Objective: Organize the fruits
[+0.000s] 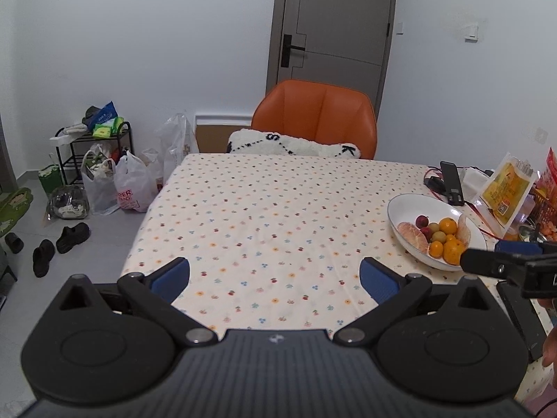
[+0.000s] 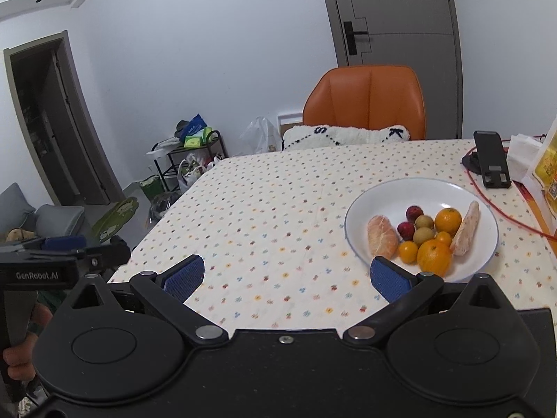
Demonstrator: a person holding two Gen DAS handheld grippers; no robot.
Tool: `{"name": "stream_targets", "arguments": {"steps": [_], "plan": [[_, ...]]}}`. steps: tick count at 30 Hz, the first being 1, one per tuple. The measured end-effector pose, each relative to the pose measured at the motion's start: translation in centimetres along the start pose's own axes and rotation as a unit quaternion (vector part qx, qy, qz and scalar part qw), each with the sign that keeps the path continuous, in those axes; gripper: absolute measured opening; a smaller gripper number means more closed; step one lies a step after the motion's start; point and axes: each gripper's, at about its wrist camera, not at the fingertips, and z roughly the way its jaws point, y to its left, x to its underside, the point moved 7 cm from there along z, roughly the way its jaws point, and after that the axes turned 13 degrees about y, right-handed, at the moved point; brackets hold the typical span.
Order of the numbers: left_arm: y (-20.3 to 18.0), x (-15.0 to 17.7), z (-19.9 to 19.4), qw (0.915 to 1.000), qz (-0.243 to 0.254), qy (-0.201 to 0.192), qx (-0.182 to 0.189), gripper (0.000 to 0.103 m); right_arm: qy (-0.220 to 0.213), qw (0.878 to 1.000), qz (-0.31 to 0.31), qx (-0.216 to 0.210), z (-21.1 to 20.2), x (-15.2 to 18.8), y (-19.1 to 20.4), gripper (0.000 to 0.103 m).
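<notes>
A tabletop covered with a cream cloth dotted with small coloured flowers carries a shallow white ceramic bowl near its right edge. In the bowl lie two large oranges, two smaller orange citrus fruits, two dark red plums, two greenish-brown round fruits and two peeled pale-pink pomelo segments, all clustered and touching toward the bowl's near side. The left gripper hovers over the near edge of the tabletop with its blue-padded jaws spread wide and nothing between them. The right gripper is likewise released and empty, its right jaw just in front of the bowl's near rim. Behind the bowl, toward the far right corner, stands a black phone stand, with a red cable trailing beside it. An orange leather chair with a white fluffy cushion sits at the far edge.
</notes>
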Motion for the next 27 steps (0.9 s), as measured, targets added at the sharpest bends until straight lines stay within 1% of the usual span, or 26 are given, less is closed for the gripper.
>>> {"name": "stream_targets", "arguments": {"steps": [5,12,27], "plan": [[0.41,0.09,0.04,1.0000,0.001,0.004,0.000,0.103,0.006,1.000,0.001,0.000,-0.04,0.48,0.25,0.103],[0.64,0.31,0.34,0.9999,-0.001,0.010,-0.001,0.103,0.003,1.000,0.001,0.000,-0.23,0.36,0.30,0.103],[-0.04,0.65,0.53,0.9999,0.008,0.013,0.005,0.103,0.005,1.000,-0.001,0.001,-0.13,0.41,0.23,0.103]]}}
